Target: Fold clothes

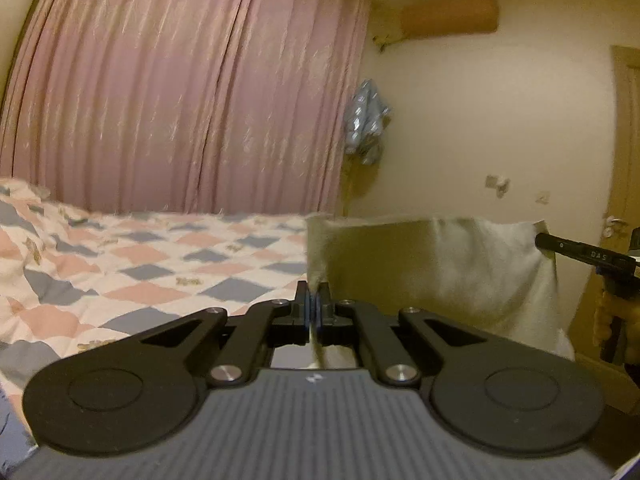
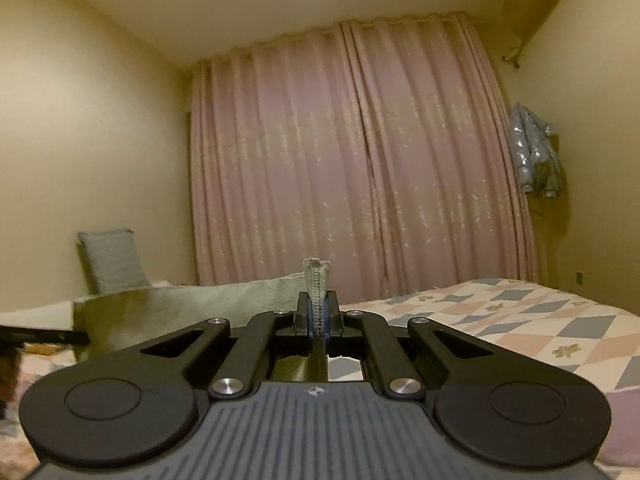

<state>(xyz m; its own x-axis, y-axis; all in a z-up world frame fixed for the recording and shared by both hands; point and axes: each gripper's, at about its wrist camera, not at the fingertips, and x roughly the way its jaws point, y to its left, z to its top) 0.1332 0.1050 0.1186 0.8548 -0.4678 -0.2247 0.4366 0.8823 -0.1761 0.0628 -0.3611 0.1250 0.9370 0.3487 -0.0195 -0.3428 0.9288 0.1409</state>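
The left hand-held gripper [image 1: 313, 304] is clamped on one upper corner of a pale beige garment [image 1: 440, 268], its jaws pressed together with the cloth edge pinched between them. The right hand-held gripper [image 2: 317, 312] grips the opposite corner the same way — a ribbed hem of the garment [image 2: 317, 280] stands up between its closed jaws. Held between the two, the cloth hangs spread out like a sheet above the bed [image 1: 140, 264], its top edge running roughly level from one gripper to the other.

In the left wrist view the right gripper shows at the far right edge, with part of a gloved hand [image 1: 608, 320] beneath it. In the right wrist view the tip of the left gripper shows at the far left, at the garment's other corner.

The bed carries a quilt [image 2: 520, 320] in pink, blue and white diamonds. Behind it hang pink curtains [image 2: 352, 160] — beside them, on the wall, a light blue jacket [image 2: 534, 148]. A grey pillow [image 2: 112, 258] leans against the wall at the left
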